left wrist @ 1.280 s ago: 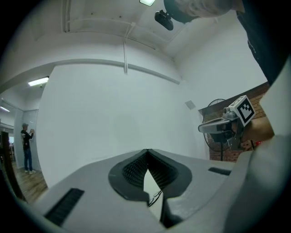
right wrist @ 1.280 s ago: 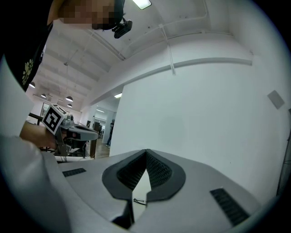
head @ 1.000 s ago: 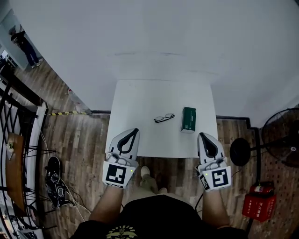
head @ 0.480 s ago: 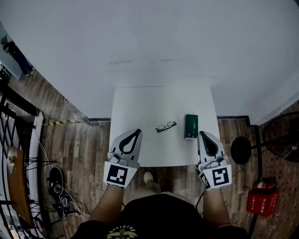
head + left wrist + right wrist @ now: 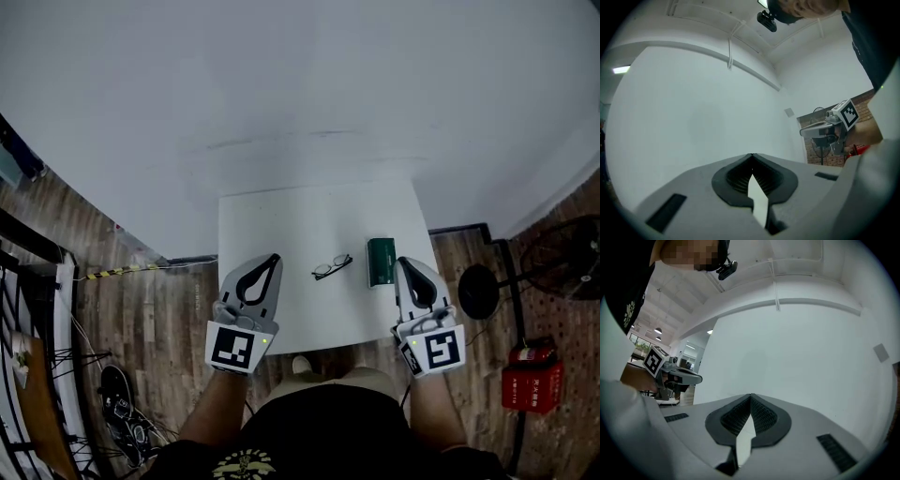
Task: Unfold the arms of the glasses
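Glasses (image 5: 332,267) lying on white table (image 5: 272,220), near middle, just left of green box (image 5: 381,262). Left gripper (image 5: 272,258) hovering over table's near left side, jaws pressing together, holding nothing. Right gripper (image 5: 406,264) hovering just right of box, jaws also closed, empty.

The table (image 5: 281,225) stood against the wall (image 5: 300,84). On it lay the glasses (image 5: 332,267), near the middle, with the box (image 5: 381,262) just to their right, apart from them. The left gripper (image 5: 272,259) hung over the table's near left part. The right gripper (image 5: 404,263) was just beside the box, perhaps touching it. A fan (image 5: 562,272) stood on the floor to the right.
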Motion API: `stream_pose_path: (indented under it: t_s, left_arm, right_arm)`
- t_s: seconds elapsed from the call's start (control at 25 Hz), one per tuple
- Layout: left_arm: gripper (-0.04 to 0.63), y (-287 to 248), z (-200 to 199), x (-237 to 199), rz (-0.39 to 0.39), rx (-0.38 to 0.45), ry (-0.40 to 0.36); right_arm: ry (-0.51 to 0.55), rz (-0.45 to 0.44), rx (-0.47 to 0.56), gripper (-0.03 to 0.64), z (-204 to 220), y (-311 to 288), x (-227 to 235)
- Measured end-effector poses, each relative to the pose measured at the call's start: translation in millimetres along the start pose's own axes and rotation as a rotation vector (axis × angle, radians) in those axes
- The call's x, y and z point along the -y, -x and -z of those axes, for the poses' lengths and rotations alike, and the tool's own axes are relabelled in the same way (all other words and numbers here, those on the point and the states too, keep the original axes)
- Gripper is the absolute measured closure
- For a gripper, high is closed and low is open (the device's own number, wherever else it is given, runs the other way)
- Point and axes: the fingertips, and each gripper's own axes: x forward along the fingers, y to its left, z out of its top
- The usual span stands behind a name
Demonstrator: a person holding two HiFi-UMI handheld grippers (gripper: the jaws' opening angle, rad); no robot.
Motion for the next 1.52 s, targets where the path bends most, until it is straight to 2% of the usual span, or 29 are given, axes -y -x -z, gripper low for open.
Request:
stream_pose_path:
  t_s: [0.36,0.64,0.96,1.36,1.52]
  left_arm:
    - [0.589,-25.3,8.7,-2.1,0.055,-0.003,0.009]
    - [0.589,-49.4,24.2,-1.2,0.054,-0.038,0.008]
    - [0.589,-84.0,60.8,8.2,0.068,-0.131,0.004]
    - [0.588,-122.1,126.7,23.9,0.093,-0.290,0.006]
    - [0.588,-136.4,155.0,35.8,0.123,-0.325,0.019]
  right_arm:
    - [-0.008,0.017,-0.032,0.620,10.1,-9.8,9.0]
    - [-0.032,-0.022,-0.041,0.620,29.1,-35.8,25.4]
    - [-0.065,-0.084,-0.072,0.620,59.4,-71.3,43.8]
    - [-0.086,-0.125,-0.133,0.620,100.8,-86.1,63.6]
    - [-0.098,-0.142,-0.165,0.620,119.5,-90.4,67.2]
